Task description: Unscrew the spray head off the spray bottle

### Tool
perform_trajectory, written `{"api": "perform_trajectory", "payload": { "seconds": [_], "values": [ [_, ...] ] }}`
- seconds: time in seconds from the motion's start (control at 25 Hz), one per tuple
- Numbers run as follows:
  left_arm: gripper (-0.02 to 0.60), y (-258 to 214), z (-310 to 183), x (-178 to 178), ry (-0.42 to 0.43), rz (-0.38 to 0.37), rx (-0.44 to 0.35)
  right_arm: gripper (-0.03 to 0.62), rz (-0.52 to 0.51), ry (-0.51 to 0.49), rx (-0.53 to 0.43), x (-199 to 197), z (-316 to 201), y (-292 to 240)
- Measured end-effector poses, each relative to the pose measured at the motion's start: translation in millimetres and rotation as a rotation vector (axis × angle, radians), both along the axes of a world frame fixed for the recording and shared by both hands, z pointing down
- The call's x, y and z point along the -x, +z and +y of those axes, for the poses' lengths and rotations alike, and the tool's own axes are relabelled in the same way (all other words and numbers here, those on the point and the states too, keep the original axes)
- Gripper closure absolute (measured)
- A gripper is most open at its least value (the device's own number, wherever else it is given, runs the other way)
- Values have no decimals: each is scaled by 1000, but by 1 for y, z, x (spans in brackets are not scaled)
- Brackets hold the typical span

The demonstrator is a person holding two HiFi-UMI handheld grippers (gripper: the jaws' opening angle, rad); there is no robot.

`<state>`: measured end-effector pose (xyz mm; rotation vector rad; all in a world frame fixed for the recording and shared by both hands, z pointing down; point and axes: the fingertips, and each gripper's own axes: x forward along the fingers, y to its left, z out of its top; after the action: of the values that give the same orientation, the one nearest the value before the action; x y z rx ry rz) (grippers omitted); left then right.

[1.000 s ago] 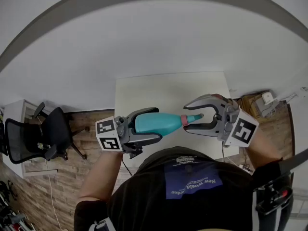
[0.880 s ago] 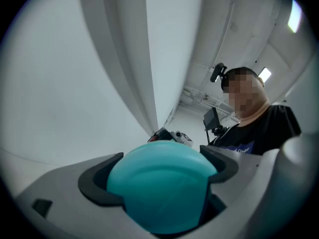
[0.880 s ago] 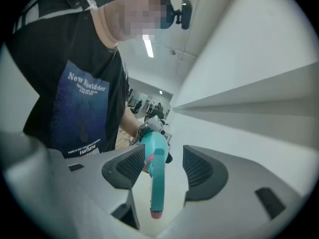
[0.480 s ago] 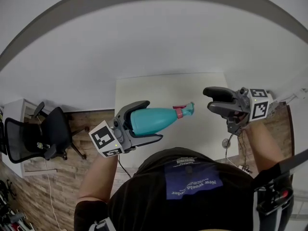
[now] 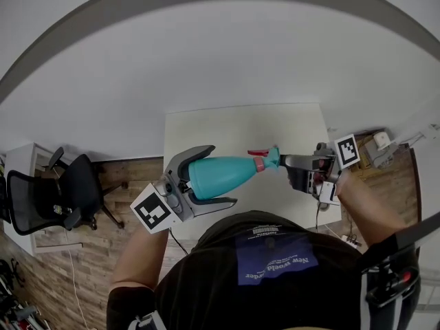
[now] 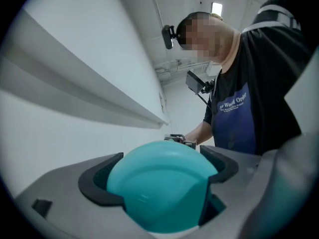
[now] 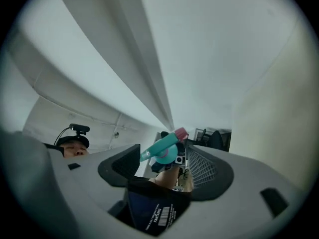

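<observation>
A teal spray bottle (image 5: 223, 172) lies level in the air above the white table (image 5: 240, 126), its spray head (image 5: 267, 158) with a pink collar pointing right. My left gripper (image 5: 220, 175) is shut on the bottle's wide body. In the left gripper view the round bottle base (image 6: 162, 183) fills the space between both pads. My right gripper (image 5: 291, 166) is just right of the spray head, facing it, with its jaws opening. In the right gripper view the spray head (image 7: 162, 146) shows beyond the gripper (image 7: 167, 169), touching neither pad.
A black office chair (image 5: 69, 194) stands on the wooden floor at the left. A brown box with small things (image 5: 371, 148) sits right of the table. My dark shirt (image 5: 275, 267) fills the bottom of the head view.
A second ago the right gripper's jaws were around the spray head. It came off, swung out to the right and turned, and has come back beside the head. The left gripper tilted slightly.
</observation>
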<state>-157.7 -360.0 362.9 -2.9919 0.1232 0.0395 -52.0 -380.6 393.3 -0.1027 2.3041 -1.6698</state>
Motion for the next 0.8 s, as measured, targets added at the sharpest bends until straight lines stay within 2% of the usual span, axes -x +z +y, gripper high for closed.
{"api": "perform_trajectory", "payload": {
  "seconds": [0.12,0.2,0.56,0.68,0.8],
  "values": [
    [92,6,10,-2,20,-76,-122,321,-74,-64,39,20,9,-3],
    [92,4,13,-3,20,-91,-176,321,-116,-75,56,23,8,-8],
    [92,-7,30,-16,24,-94,-313,321,-200,-96,68,20,15,-15],
    [91,-6,36,-19,37,-74,-340,322,-171,-126,77,30,17,-9],
    [92,-1,37,-24,44,-105,-374,324,-147,-150,87,35,18,-6]
  ]
}}
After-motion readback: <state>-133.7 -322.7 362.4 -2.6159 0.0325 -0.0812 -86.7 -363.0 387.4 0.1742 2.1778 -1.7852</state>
